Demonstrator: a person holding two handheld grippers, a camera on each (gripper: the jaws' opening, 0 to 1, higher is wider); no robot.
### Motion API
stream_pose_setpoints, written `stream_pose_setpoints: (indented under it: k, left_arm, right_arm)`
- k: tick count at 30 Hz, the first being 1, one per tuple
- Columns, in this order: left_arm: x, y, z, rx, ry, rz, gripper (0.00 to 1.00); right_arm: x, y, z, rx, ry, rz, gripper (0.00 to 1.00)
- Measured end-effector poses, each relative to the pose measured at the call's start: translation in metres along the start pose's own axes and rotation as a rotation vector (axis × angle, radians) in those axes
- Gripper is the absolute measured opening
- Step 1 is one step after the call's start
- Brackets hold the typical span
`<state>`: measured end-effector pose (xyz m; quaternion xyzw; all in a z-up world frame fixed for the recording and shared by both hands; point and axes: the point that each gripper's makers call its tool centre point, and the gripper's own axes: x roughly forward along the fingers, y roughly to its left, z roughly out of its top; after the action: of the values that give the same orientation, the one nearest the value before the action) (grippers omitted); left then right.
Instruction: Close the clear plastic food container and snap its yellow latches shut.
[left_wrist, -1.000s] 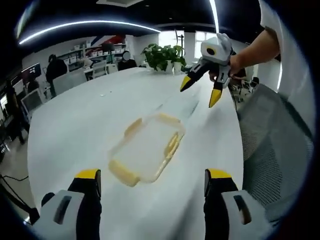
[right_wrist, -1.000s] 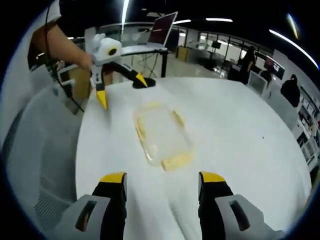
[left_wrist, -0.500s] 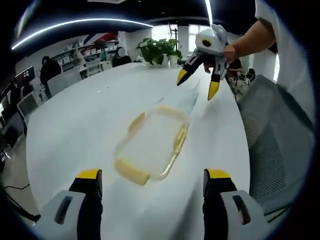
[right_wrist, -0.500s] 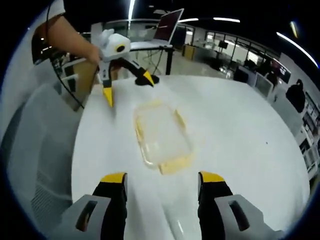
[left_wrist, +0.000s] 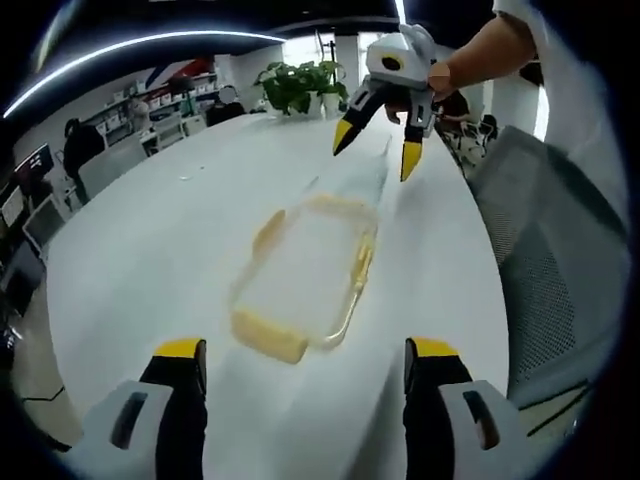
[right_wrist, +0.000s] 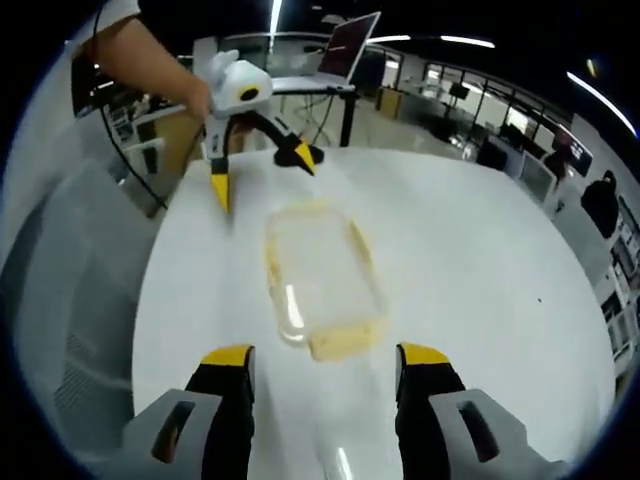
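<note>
Both my claws, left (left_wrist: 297, 362) and right (right_wrist: 324, 366), wide apart, holding nothing. Box (left_wrist: 305, 275) lies on slippery worktop (left_wrist: 150, 250); one-sided push on latch could slide it away.

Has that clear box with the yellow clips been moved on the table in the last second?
Cannot tell. The container lies flat on the white table with neither gripper touching it; its drift in both views fits the cameras moving.

No text, label, brand, number or sign can be read in either view. Shelves, screens and a red, white and blue panel at the back of the room are too small and blurred to make out any writing.
</note>
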<state>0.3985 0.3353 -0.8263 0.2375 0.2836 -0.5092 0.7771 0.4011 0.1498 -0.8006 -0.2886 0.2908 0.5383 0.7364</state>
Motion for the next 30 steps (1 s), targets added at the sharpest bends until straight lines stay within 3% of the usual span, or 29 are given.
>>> stream_pose_setpoints:
  k: [30]
  left_arm:
    - [0.018, 0.013, -0.008, 0.173, 0.136, -0.121, 0.75]
  right_arm:
    - [0.027, -0.012, -0.005, -0.137, 0.111, 0.080, 0.55]
